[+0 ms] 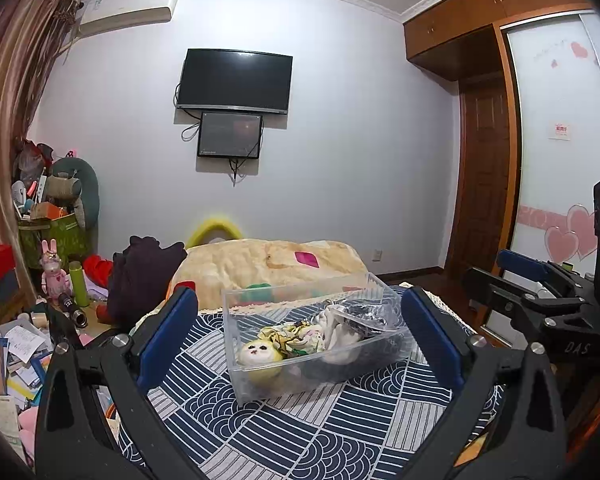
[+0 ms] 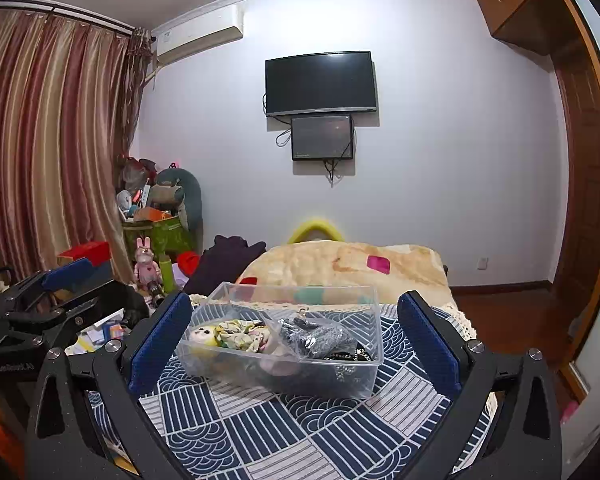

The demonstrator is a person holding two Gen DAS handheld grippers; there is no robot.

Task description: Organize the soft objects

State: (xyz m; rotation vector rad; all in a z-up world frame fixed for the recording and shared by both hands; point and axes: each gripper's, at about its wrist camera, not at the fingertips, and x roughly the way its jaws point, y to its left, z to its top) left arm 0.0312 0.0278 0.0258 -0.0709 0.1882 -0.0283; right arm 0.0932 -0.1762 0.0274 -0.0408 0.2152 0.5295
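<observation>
A clear plastic box [image 1: 235, 376] stands on a blue-and-white patterned cloth [image 1: 300, 428]; it also shows in the right wrist view [image 2: 332, 380]. Inside lie a yellow plush toy with a white face [image 1: 257, 354], a floral fabric item [image 1: 295, 338], a white soft item [image 1: 342, 336] and a clear bag of dark things [image 2: 316, 334]. My left gripper [image 1: 300, 332] is open and empty, its blue pads either side of the box, short of it. My right gripper [image 2: 295, 336] is open and empty, likewise framing the box. Each gripper shows at the other view's edge.
Behind the box lies a beige blanket [image 1: 271, 260] with a dark garment [image 1: 143, 276] beside it. At left a cluttered pile holds a pink rabbit figure [image 1: 53, 268], a green bottle [image 1: 79, 284] and papers [image 1: 19, 344]. A wardrobe [image 1: 540, 140] stands right.
</observation>
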